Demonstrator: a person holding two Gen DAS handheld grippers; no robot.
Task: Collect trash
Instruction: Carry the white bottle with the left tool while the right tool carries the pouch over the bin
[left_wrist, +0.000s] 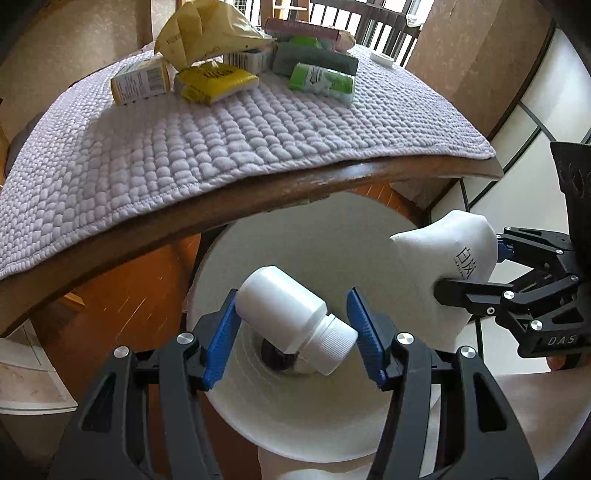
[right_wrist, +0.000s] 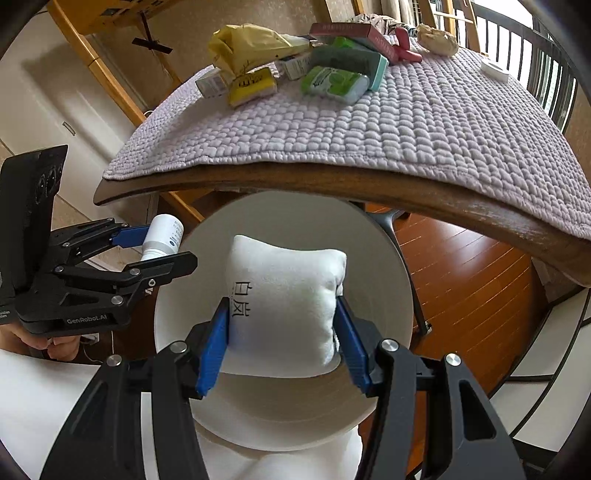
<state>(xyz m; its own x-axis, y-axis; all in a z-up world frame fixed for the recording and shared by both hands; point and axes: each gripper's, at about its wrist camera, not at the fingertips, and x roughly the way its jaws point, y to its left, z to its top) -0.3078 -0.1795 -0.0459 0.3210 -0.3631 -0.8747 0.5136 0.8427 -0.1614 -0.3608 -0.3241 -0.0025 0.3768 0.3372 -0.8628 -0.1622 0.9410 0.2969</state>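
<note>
My left gripper (left_wrist: 293, 328) is open above a white round bin (left_wrist: 295, 417). A white plastic bottle (left_wrist: 291, 310) lies tilted between its blue pads, touching the left pad only, cap towards the right pad. My right gripper (right_wrist: 282, 339) is shut on a small white pillow pouch (right_wrist: 284, 299) with black lettering, over the same bin (right_wrist: 376, 251). The right gripper with the pouch (left_wrist: 447, 251) shows at the right of the left wrist view. The left gripper with the bottle (right_wrist: 164, 236) shows at the left of the right wrist view.
A wooden table edge (left_wrist: 258, 192) with a lilac quilted mat (left_wrist: 221, 129) is just beyond the bin. At its far side lies a pile: yellow bag (left_wrist: 210, 33), yellow packet (left_wrist: 216, 81), green packet (left_wrist: 321, 79), small boxes. Wooden floor (right_wrist: 461, 266) lies below.
</note>
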